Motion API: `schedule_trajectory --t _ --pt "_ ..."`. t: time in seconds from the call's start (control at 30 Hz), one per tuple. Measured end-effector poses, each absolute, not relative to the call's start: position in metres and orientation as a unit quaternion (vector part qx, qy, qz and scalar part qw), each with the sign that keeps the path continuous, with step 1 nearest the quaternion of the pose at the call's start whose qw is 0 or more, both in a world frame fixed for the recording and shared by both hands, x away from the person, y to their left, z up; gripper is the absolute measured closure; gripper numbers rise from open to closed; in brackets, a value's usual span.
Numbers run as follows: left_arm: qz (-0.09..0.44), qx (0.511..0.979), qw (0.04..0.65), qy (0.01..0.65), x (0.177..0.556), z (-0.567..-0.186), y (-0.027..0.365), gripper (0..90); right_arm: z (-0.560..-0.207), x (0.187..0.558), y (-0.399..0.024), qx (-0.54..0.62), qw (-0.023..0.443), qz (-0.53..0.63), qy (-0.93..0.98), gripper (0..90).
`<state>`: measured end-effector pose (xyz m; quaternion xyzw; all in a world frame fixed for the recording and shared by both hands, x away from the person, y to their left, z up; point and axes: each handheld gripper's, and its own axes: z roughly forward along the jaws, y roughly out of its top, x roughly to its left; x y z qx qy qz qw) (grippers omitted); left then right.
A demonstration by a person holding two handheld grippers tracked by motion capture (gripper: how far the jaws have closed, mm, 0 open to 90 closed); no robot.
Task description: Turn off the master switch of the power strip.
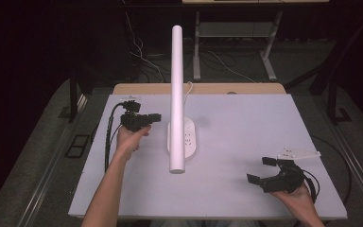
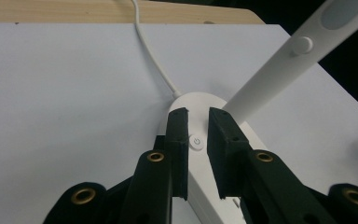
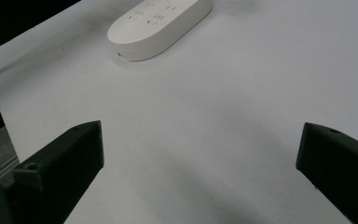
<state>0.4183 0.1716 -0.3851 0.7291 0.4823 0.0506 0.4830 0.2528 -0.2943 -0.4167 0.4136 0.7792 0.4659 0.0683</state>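
Left gripper [image 1: 155,117] held over the table's [image 1: 246,123] left half, jaws narrow with a small gap, nothing pinched. In the left gripper view, round power button [image 2: 196,142] framed in that gap on the lamp base [image 2: 200,105]; whether the tips touch the base, cannot tell. In the high view, base [image 1: 189,137] at 3 o'clock from the jaws, just beside them, near the table's middle. White lamp arm [image 1: 177,94] rising from the base and leaning toward the near edge, crossing the base at its middle; in the left gripper view, arm [image 2: 279,70] slanting off at 1 o'clock. White cord [image 2: 151,56] running from the base toward 11 o'clock. Right gripper [image 1: 259,171] at the table's near right corner, jaws spread wide over bare tabletop, well apart from the base.
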Motion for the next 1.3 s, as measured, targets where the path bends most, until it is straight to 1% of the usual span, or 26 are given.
schedule_trajectory --t 0.3,0.47,0.5,0.53,0.57,0.63,0.67,0.7,0.83,0.9,0.93,0.97,1.0,1.03,1.07,1.1,1.2,1.3 --pt "0.057 0.717 0.499 0.482 0.4 -0.38 0.185 74.6 -0.417 0.253 -0.294 0.411 0.068 0.466 0.781 0.0" --pt "0.063 0.715 0.504 0.48 0.39 -0.377 0.19 70.2 -0.417 0.253 -0.294 0.411 0.068 0.465 0.781 0.0" --pt "0.062 0.715 0.506 0.478 0.388 -0.376 0.191 66.6 -0.417 0.253 -0.294 0.413 0.066 0.465 0.78 0.0" --pt "0.06 0.712 0.508 0.481 0.385 -0.375 0.192 66.6 -0.417 0.253 -0.294 0.413 0.066 0.465 0.78 0.0" --pt "0.06 0.708 0.515 0.479 0.38 -0.375 0.194 61.6 -0.417 0.253 -0.294 0.411 0.068 0.466 0.781 0.0" --pt "0.06 0.707 0.519 0.476 0.377 -0.375 0.195 59.9 -0.417 0.253 -0.294 0.412 0.068 0.466 0.78 0.0" --pt "0.061 0.706 0.521 0.475 0.374 -0.375 0.196 57.3 -0.417 0.253 -0.294 0.411 0.068 0.466 0.78 0.0" --pt "0.059 0.703 0.526 0.475 0.369 -0.376 0.197 50.1 -0.417 0.253 -0.294 0.413 0.066 0.465 0.78 0.0" --pt "0.055 0.701 0.532 0.472 0.36 -0.379 0.199 35.7 -0.417 0.252 -0.293 0.412 0.065 0.465 0.781 0.0" --pt "0.055 0.701 0.533 0.471 0.358 -0.379 0.199 30.2 -0.417 0.252 -0.293 0.413 0.066 0.464 0.781 0.0" --pt "0.054 0.699 0.535 0.473 0.355 -0.38 0.199 30.2 -0.417 0.252 -0.293 0.413 0.066 0.464 0.781 0.0" --pt "0.055 0.7 0.535 0.47 0.354 -0.38 0.199 24.9 -0.417 0.252 -0.293 0.412 0.067 0.464 0.782 0.0" --pt "0.055 0.702 0.535 0.467 0.352 -0.381 0.199 24.9 -0.417 0.252 -0.293 0.412 0.067 0.464 0.782 0.0" --pt "0.054 0.704 0.536 0.463 0.35 -0.381 0.199 18.3 -0.417 0.253 -0.293 0.411 0.068 0.463 0.782 0.0" --pt "0.052 0.702 0.537 0.465 0.348 -0.382 0.199 18.3 -0.417 0.253 -0.293 0.411 0.068 0.463 0.782 0.0" --pt "0.051 0.708 0.537 0.456 0.344 -0.383 0.198 14.8 -0.418 0.253 -0.292 0.413 0.068 0.463 0.782 0.0" --pt "0.057 0.71 0.54 0.448 0.339 -0.384 0.197 10.5 -0.418 0.253 -0.292 0.411 0.068 0.462 0.783 0.0" --pt "0.059 0.715 0.54 0.44 0.333 -0.385 0.195 2.7 -0.418 0.253 -0.292 0.412 0.065 0.461 0.783 0.0"
